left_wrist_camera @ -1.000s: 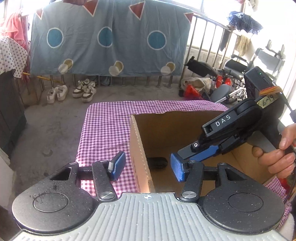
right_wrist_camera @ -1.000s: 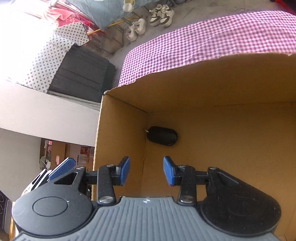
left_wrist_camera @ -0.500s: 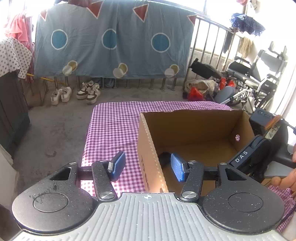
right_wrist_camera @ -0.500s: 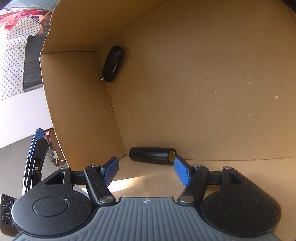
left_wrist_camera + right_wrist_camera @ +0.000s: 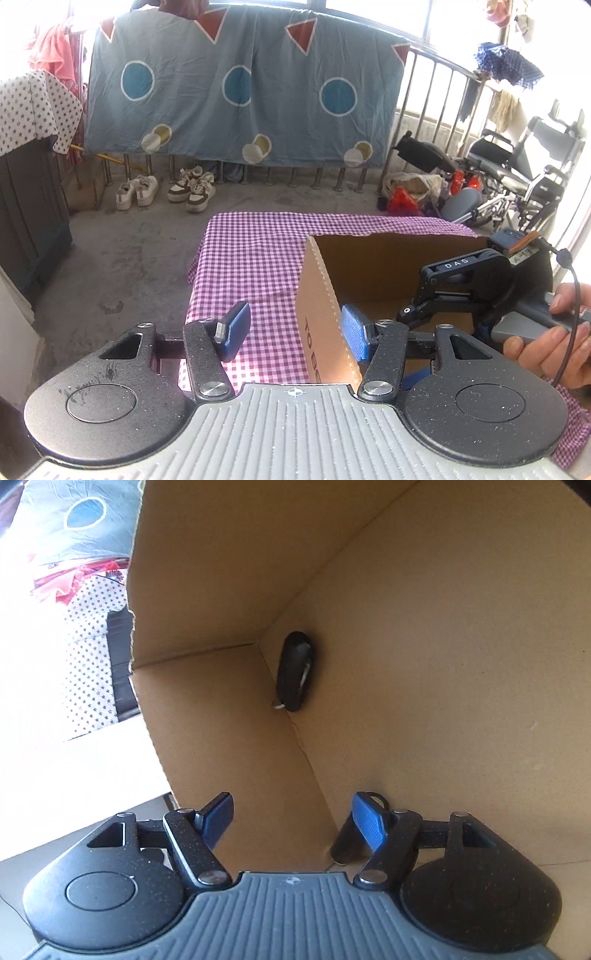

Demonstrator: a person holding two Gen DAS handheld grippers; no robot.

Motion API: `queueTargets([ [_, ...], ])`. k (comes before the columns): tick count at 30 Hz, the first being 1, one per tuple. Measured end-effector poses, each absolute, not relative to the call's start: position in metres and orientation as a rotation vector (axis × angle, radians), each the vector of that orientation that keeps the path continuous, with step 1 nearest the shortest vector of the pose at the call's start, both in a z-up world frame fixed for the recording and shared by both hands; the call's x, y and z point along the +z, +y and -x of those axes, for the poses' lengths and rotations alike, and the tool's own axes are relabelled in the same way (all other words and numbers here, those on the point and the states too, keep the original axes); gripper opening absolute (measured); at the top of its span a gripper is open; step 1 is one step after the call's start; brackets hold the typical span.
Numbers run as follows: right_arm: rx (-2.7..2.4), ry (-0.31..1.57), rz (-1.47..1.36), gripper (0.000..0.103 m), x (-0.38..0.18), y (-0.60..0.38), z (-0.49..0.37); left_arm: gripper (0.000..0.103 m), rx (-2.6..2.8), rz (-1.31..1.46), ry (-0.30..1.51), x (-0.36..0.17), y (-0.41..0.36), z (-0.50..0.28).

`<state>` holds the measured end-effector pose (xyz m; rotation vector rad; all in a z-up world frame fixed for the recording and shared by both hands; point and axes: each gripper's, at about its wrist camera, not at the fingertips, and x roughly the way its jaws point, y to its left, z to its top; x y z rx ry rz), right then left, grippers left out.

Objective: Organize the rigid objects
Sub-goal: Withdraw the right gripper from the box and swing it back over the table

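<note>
An open cardboard box (image 5: 317, 317) stands on a purple checked tablecloth (image 5: 258, 251). My left gripper (image 5: 291, 334) is open and empty, its fingers straddling the box's left wall. My right gripper (image 5: 291, 818) is open and empty, low inside the box (image 5: 443, 664); its body shows in the left wrist view (image 5: 465, 284). A black oval key fob (image 5: 295, 672) lies in a box corner. A black cylinder (image 5: 351, 834) lies on the box floor, mostly hidden behind my right finger.
The table's left and far edges drop to a concrete floor (image 5: 122, 266). Shoes (image 5: 166, 188), a railing with a blue sheet (image 5: 240, 92), a dark cabinet (image 5: 29, 210) and a wheelchair (image 5: 517, 177) stand around.
My right gripper has gone deeper into the box and turned; the black cylinder now sits by its right finger. My left gripper has pulled back and risen, still straddling the box wall.
</note>
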<state>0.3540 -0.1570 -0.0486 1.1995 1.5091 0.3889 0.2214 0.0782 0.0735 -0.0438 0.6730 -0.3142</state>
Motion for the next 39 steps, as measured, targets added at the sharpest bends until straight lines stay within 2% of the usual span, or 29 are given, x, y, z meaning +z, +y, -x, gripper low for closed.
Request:
queueTargets([
  [3, 0.375, 1.484, -1.195, 0.074, -0.037, -0.161, -0.352, 0.054, -0.312, 0.046, 0.678, 0.072, 0.079, -0.222],
  [6, 0.336, 1.544, -1.146, 0.076, -0.035, -0.156, -0.344, 0.054, -0.314, 0.049, 0.677, 0.071, 0.081, -0.223],
  [11, 0.279, 1.627, -1.141, 0.077, -0.061, -0.139, -0.342, 0.055, -0.310, 0.059, 0.670, 0.072, 0.084, -0.221],
  [16, 0.326, 1.524, -1.300, 0.078, -0.069, -0.127, -0.349, 0.055, -0.299, 0.070, 0.676, 0.074, 0.087, -0.218],
  [22, 0.356, 1.419, -1.291, 0.078, -0.040, -0.140, -0.333, 0.055, -0.293, 0.080, 0.663, 0.082, 0.090, -0.209],
  [31, 0.558, 1.054, -1.178, 0.078, 0.059, -0.180, -0.252, 0.055, -0.309, 0.100, 0.634, 0.101, 0.091, -0.169],
  [39, 0.649, 0.676, -1.059, 0.078, 0.116, -0.226, -0.138, 0.055, -0.330, 0.088, 0.643, 0.106, 0.082, -0.124],
])
